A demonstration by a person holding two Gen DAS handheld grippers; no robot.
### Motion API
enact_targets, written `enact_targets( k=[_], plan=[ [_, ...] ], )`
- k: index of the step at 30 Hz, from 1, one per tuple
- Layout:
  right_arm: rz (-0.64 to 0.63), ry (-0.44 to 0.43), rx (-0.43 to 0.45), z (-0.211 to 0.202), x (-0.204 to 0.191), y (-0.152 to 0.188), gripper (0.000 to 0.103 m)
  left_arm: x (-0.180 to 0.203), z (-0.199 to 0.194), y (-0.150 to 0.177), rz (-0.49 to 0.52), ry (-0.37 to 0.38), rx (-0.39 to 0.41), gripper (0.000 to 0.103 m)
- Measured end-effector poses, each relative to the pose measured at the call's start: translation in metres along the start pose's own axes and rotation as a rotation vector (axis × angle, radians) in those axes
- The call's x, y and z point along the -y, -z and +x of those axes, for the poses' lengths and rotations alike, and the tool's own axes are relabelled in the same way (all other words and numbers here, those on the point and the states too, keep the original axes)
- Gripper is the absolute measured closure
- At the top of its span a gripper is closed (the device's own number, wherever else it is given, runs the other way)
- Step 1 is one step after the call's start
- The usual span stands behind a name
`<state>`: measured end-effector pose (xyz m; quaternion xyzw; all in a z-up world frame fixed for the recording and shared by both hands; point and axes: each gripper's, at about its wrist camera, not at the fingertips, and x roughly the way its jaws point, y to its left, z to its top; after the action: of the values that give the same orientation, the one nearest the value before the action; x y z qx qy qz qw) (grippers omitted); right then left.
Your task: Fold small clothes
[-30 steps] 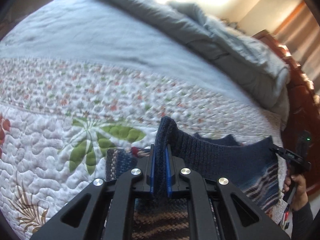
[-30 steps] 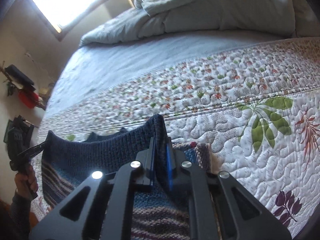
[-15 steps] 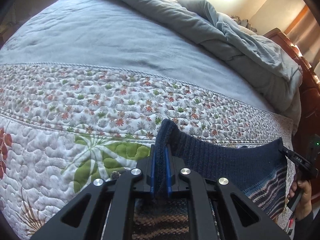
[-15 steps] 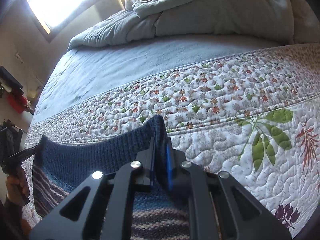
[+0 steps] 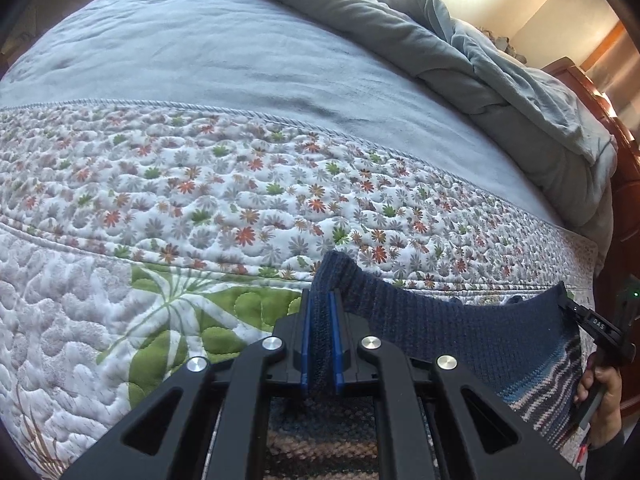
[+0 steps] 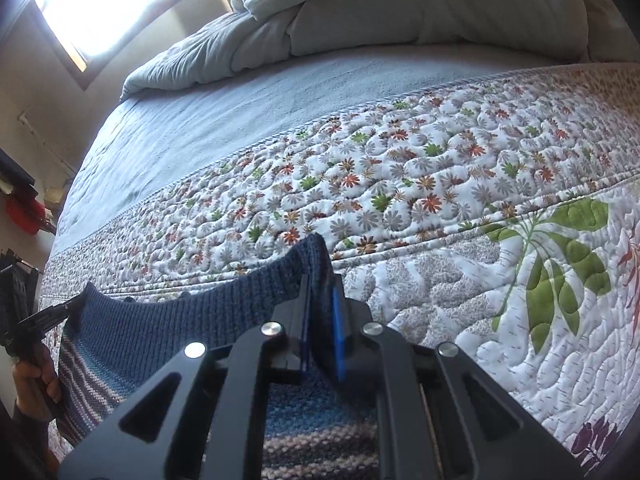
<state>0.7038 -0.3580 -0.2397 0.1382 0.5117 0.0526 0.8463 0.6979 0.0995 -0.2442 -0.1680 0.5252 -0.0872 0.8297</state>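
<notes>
Right at six o'clock in each wrist view, my left tool (image 5: 320,340) is clamped narrow on one corner of the knitted sweater (image 5: 460,332), and my right tool (image 6: 320,324) is clamped just as narrow on the other corner, a nub of dark blue ribbing poking up past each pair of blue pads. I hold it by the two ends of one edge so the ribbed band runs between my hands as a straight line, which I judge gives a clean edge to lay down for a fold. From the left view the band sweeps off toward three o'clock, where my right hand (image 5: 604,396) grips its handle; from the right view it runs toward nine o'clock to my left hand (image 6: 32,384). Below the band the striped body of the sweater hangs down between and under the tools, so the garment is carried above the near edge of the bed, not yet spread flat. Beyond it, toward twelve, lies the quilted floral bedspread (image 5: 240,208), a broad flat surface that should take the garment well. Farther on is the plain grey sheet (image 5: 200,64), and at the far end a rumpled grey comforter (image 6: 400,12), well apart from where I would set the sweater.
</notes>
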Motion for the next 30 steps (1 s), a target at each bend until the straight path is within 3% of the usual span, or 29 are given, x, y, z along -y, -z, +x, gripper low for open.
enact_targets(
  k=[5,8,10,11,12,14,16,20,22,24,27,30],
  plan=[
    [0.028,0.002,-0.009,0.009,0.008,0.003,0.095,-0.009,0.010,0.004,-0.013,-0.016,-0.006,0.095],
    [0.050,-0.009,-0.042,0.017,0.012,0.008,0.088,-0.013,0.018,0.009,-0.027,-0.021,-0.049,0.093],
    [0.069,-0.043,0.003,0.000,0.011,0.009,0.067,-0.007,0.005,0.009,-0.005,-0.020,-0.026,0.090],
    [0.074,-0.058,0.028,-0.011,0.010,0.010,0.046,-0.004,-0.009,0.009,-0.005,-0.015,0.001,0.089],
    [0.064,-0.069,0.053,-0.026,0.009,0.012,0.043,-0.002,-0.022,0.010,0.003,-0.017,0.033,0.087],
    [0.024,-0.092,0.086,-0.055,0.005,0.020,0.043,0.010,-0.059,0.019,0.059,0.006,0.115,0.082],
    [0.019,-0.133,0.101,-0.080,0.005,0.037,0.045,0.022,-0.084,0.038,0.096,0.070,0.140,0.079],
    [0.048,-0.164,0.075,-0.094,0.016,0.074,0.047,0.036,-0.088,0.087,0.135,0.197,0.063,0.079],
    [0.105,-0.152,0.039,-0.083,0.033,0.088,0.047,0.030,-0.073,0.103,0.093,0.199,0.002,0.079],
    [0.153,-0.143,0.025,-0.074,0.047,0.094,0.054,0.015,-0.048,0.113,0.034,0.183,-0.062,0.081],
    [0.167,-0.056,-0.002,-0.064,0.063,0.096,0.050,0.006,-0.040,0.115,0.011,0.166,-0.046,0.090],
    [0.226,-0.133,0.045,-0.091,0.075,0.102,0.051,0.005,-0.051,0.114,-0.011,0.179,-0.046,0.088]
  ],
)
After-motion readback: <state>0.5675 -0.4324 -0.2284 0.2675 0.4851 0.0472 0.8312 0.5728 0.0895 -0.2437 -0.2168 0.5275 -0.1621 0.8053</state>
